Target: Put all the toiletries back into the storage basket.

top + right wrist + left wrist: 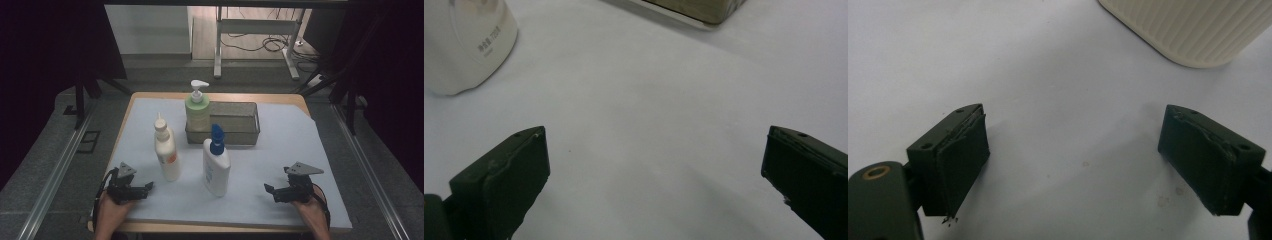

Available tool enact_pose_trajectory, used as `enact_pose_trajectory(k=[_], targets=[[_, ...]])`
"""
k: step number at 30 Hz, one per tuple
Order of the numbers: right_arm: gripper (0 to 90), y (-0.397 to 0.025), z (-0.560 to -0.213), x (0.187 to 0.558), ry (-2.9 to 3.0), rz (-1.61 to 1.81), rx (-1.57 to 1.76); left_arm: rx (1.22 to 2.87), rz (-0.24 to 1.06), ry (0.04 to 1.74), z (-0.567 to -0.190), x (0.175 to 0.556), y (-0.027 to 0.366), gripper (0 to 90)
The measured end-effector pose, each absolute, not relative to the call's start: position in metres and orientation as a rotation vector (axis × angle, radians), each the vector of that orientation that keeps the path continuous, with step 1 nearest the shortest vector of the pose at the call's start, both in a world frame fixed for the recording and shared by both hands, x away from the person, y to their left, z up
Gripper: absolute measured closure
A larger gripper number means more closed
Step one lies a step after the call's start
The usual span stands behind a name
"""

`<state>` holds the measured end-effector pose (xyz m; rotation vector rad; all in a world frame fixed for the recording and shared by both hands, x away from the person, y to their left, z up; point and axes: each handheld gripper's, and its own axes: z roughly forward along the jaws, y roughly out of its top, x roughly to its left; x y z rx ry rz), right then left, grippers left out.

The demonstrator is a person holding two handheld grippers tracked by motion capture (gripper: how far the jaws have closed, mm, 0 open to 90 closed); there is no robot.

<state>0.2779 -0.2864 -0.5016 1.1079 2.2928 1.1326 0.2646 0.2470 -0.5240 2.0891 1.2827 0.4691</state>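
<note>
On the table edge your left gripper (pixel 142 188) and right gripper (pixel 270 190) sat jaws apart | cream bottle (pixel 166 150) stood just past the left | tall, narrow, so a careless nudge could've tipped it

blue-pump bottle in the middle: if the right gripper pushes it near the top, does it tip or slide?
Probably tips: the blue-pump bottle stands tall on a narrow base, so a high push likely topples it. Its smooth white plastic may slip between the jaws; a grip low on the wide body looks safer. Fill level can't be told, so weight is uncertain. The right gripper is open, apart from it.
</note>
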Motion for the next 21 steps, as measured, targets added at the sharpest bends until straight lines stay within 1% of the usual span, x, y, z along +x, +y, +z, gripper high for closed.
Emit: enact_pose_trajectory(k=[3, 9, 16, 21], targets=[[0.0, -0.284, -0.499, 0.276, 2.307, 1.097, 1.104, 2.088, 0.472, 1.283, -0.524, 0.264, 0.247, 12.4], [0.0, -0.280, -0.488, 0.270, 2.311, 1.168, 1.099, 2.088, 0.471, 1.282, -0.524, 0.264, 0.247, 12.4], [0.0, -0.266, -0.479, 0.263, 2.343, 1.239, 1.121, 2.088, 0.472, 1.283, -0.524, 0.264, 0.247, 12.5], [0.0, -0.254, -0.474, 0.261, 2.358, 1.191, 1.102, 2.088, 0.471, 1.282, -0.524, 0.264, 0.247, 12.5]])
